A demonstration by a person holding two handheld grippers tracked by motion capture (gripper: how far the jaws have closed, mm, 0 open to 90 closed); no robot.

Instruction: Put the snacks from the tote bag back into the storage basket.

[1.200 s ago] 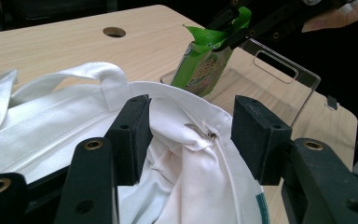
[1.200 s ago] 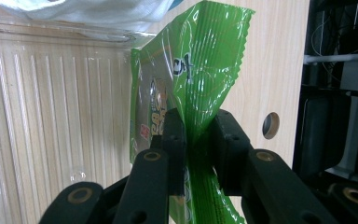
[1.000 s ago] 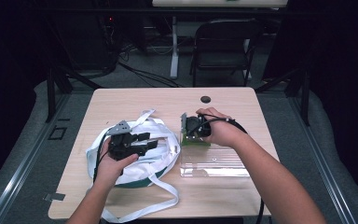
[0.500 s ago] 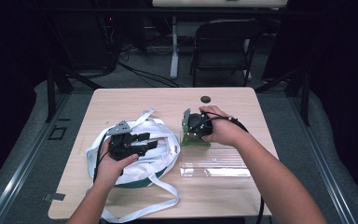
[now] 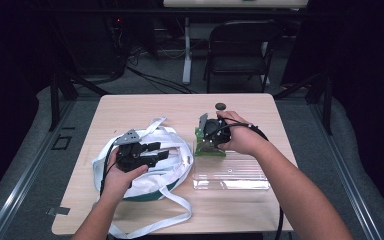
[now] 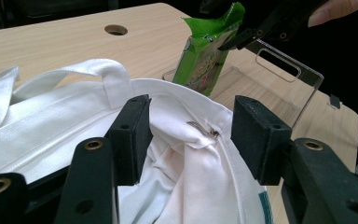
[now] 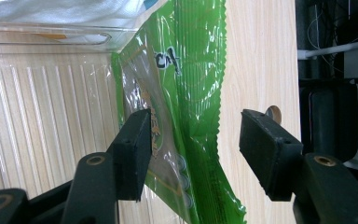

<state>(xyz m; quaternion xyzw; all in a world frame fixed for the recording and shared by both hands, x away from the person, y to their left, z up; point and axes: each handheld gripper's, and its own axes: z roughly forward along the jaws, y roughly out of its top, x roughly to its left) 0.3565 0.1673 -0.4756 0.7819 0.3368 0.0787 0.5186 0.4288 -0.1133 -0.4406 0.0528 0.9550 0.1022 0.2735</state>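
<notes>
A white cloth bag with long straps lies on the left half of the table. My left gripper lies over it, and its jaws hold a bunched fold of the bag's rim by the zipper pull. A green snack packet stands on edge at the left end of a clear plastic tray. My right gripper reaches down over the packet. Its jaws have just been opening and now stand wide, with the packet between the pads and free of them.
A round cable hole sits in the wooden table behind the packet. The ribbed clear tray lies flat to the right of the bag. A folding chair and cables are on the floor beyond the far edge.
The right gripper's jaws have opened off the green packet, which stays standing against the tray. The left hand and the bag have not moved.
</notes>
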